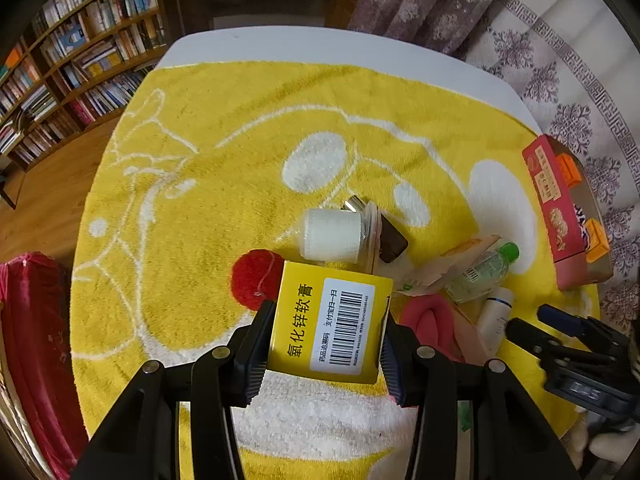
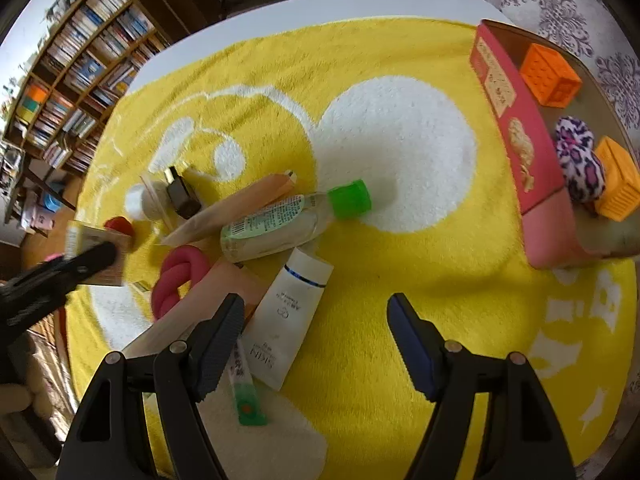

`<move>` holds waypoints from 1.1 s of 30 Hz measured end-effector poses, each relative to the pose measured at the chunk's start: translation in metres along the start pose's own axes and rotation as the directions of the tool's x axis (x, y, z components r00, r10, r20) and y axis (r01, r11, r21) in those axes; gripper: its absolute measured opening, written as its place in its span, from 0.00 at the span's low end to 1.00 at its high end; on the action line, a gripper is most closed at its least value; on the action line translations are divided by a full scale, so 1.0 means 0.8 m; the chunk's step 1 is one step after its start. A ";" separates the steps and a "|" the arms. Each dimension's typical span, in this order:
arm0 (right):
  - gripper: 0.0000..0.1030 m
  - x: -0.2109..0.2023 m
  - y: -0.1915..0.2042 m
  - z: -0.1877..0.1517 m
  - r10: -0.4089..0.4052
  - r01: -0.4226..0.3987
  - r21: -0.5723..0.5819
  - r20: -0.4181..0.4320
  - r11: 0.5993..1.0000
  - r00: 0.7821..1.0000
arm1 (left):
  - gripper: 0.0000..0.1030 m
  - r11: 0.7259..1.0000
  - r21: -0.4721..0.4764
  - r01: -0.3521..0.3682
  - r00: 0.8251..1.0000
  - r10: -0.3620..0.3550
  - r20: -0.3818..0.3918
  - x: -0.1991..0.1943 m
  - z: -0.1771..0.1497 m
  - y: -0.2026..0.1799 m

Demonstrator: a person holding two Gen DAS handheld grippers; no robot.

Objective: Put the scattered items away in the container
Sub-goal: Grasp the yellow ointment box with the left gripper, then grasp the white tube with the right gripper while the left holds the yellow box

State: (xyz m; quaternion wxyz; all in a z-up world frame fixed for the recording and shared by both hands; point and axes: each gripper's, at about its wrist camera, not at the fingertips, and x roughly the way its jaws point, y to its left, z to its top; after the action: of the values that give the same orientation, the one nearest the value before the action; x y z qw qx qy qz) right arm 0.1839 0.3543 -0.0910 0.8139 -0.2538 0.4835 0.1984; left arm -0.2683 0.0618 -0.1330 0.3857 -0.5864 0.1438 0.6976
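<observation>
My left gripper [image 1: 328,314] is shut on a yellow ointment box [image 1: 332,324] with a barcode label, held a little above the yellow towel [image 1: 208,208]. My right gripper [image 2: 315,300] hangs open over the towel with nothing between its fingers; a white tube [image 2: 288,312] lies just by its left finger. Beyond it lie a clear bottle with a green cap [image 2: 280,224], a peach tube [image 2: 240,208] and a pink knotted piece [image 2: 180,276]. A white roll [image 1: 332,236] and a dark little bottle [image 1: 392,236] lie behind the yellow box. The pink container [image 2: 508,120] stands at the right edge.
Inside the container are two orange cubes [image 2: 550,76] and a leopard-print plush [image 2: 580,160]. A small green-and-white tube [image 2: 244,392] lies under my right gripper's left finger. Bookshelves [image 1: 80,60] stand far left, a curtain [image 1: 560,80] behind the table, and a red cloth [image 1: 32,340] at the left.
</observation>
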 end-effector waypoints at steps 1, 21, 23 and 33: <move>0.75 0.003 0.002 0.001 -0.014 0.014 -0.007 -0.001 1.000 1.000 | 0.48 1.000 -0.002 -0.002 1.000 0.002 0.004 -0.002 0.000 0.002; 0.38 0.037 0.018 0.017 -0.086 0.085 -0.163 -0.001 0.983 0.996 | 0.48 0.998 -0.028 -0.054 0.998 0.055 0.024 -0.031 -0.019 -0.013; 0.38 0.026 0.008 0.015 -0.053 0.053 -0.148 0.004 0.988 0.999 | 0.48 0.998 -0.027 -0.057 0.998 0.058 0.030 -0.035 -0.020 -0.019; 0.30 -0.064 -0.040 0.004 0.071 -0.053 -0.147 0.117 0.988 0.991 | 0.48 0.998 -0.021 -0.065 0.996 0.066 0.066 -0.060 -0.032 -0.072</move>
State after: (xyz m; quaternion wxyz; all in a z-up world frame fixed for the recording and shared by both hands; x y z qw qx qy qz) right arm 0.1811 0.3270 -0.0374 0.8150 -0.2840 0.4249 0.2732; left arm -0.2089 0.0658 -0.0810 0.3617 -0.5613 0.1433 0.7304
